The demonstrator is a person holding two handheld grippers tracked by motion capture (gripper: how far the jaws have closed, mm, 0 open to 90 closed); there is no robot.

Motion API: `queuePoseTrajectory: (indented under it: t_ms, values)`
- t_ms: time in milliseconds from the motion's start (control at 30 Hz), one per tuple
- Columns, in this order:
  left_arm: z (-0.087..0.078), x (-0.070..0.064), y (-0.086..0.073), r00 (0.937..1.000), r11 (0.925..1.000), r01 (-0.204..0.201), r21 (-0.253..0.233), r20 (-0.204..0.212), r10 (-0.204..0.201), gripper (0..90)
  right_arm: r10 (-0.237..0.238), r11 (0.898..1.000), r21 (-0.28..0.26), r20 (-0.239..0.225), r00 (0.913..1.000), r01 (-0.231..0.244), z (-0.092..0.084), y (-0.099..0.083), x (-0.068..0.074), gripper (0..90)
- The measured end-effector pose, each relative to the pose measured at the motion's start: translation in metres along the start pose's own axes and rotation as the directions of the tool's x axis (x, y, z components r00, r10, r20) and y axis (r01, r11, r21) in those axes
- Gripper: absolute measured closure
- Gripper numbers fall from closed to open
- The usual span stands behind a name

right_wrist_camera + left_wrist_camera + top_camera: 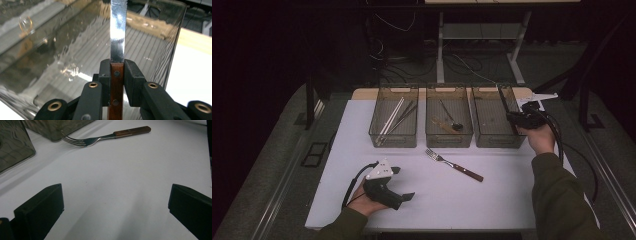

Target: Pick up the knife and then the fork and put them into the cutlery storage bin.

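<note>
Knife (117,32) clamped by wooden handle in right claw (117,75), over right bin (497,122); left claw (115,207) wide, empty.

A white surface (492,200) carries three clear, smoke-tinted bins in a row along its far side. The left bin (394,137) holds pale chopsticks (391,120) lying lengthwise beside darker ones (404,116). The middle bin (449,140) holds a dark spoon (451,118) and a flat wooden piece (444,125) laid at angles. A fork (454,164) with a wooden handle lies on the surface in front of the middle bin, tines pointing toward it and handle slanting away to the right; in the left gripper view its tines (75,141) rest near a bin's corner. Beyond the surface, cables (407,62) trail over a grey floor around a pale table frame (441,47).
</note>
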State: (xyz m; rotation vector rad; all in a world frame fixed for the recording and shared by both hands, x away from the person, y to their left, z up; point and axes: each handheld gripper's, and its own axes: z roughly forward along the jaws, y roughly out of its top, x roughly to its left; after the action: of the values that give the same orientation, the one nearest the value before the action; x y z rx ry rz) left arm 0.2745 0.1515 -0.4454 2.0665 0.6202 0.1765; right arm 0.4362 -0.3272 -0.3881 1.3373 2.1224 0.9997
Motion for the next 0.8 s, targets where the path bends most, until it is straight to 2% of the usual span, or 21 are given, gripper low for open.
queuePoseTrajectory:
  t_ms: [67, 167, 233, 300, 500, 667, 800]
  values:
    - [0.000, 0.000, 0.000, 1.0000, 1.0000, 0.003, -0.001, 0.000, -0.003, 0.0, -0.008, 1.000, 0.015, 0.014, 0.9999, 0.008, 0.002, -0.003, 0.000, 77.5]
    - [0.000, -0.001, 0.000, 1.0000, 1.0000, 0.003, 0.000, 0.000, -0.003, 0.0, 0.000, 1.000, 0.031, -0.005, 1.0000, 0.000, 0.003, -0.006, 0.000, 77.0]
    - [0.001, -0.001, 0.000, 1.0000, 1.0000, 0.004, 0.002, 0.000, -0.004, 0.0, -0.003, 0.999, 0.040, 0.003, 1.0000, 0.003, 0.003, -0.006, 0.001, 73.2]
    - [0.000, 0.000, 0.000, 1.0000, 1.0000, 0.004, -0.001, 0.000, -0.004, 0.0, 0.008, 1.000, 0.005, -0.005, 1.0000, -0.008, -0.001, -0.005, 0.000, 64.2]
    - [0.000, 0.000, 0.000, 1.0000, 1.0000, 0.002, -0.001, 0.000, -0.002, 0.0, 0.033, 0.997, -0.075, -0.025, 0.9992, -0.035, -0.017, -0.001, 0.001, 52.0]
    - [0.000, 0.000, 0.000, 1.0000, 1.0000, 0.003, -0.001, 0.000, -0.003, 0.0, 0.038, 0.994, -0.101, -0.100, 0.9943, -0.048, -0.029, -0.003, 0.007, 47.4]
    - [0.000, 0.000, 0.000, 1.0000, 1.0000, 0.001, 0.001, -0.002, -0.001, 0.0, 0.037, 0.993, -0.107, -0.166, 0.9854, -0.055, -0.037, -0.007, 0.017, 45.0]
